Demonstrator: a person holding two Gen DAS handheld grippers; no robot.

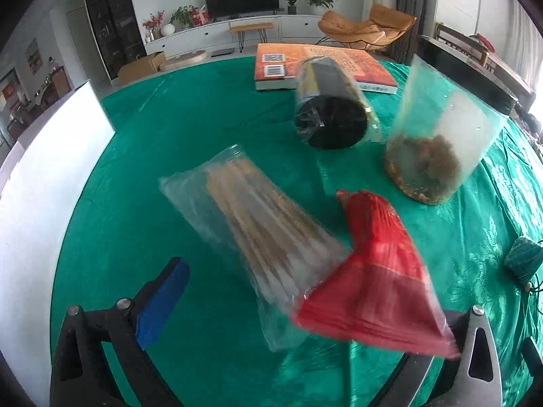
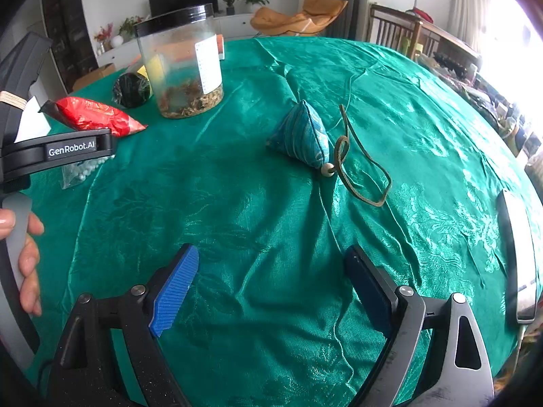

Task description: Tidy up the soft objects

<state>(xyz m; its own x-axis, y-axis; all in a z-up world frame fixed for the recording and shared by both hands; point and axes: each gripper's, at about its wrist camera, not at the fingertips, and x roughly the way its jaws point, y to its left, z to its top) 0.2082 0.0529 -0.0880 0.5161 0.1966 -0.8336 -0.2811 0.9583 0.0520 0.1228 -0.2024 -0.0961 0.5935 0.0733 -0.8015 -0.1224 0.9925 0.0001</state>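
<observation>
On the green cloth [image 1: 210, 129], the left gripper [image 1: 305, 308] is spread wide with nothing between its fingers; its right pad is hidden behind the red bag [image 1: 376, 278]. The swab bag [image 1: 258, 230] lies just left of the jar [image 1: 441, 142], the red bag touching its near end, a black roll [image 1: 332, 118] behind. Right of the jar, the pouch [image 2: 302, 135] lies with its cord [image 2: 359, 169] trailing. The right gripper [image 2: 268, 288] hangs open and empty, near the pouch.
</observation>
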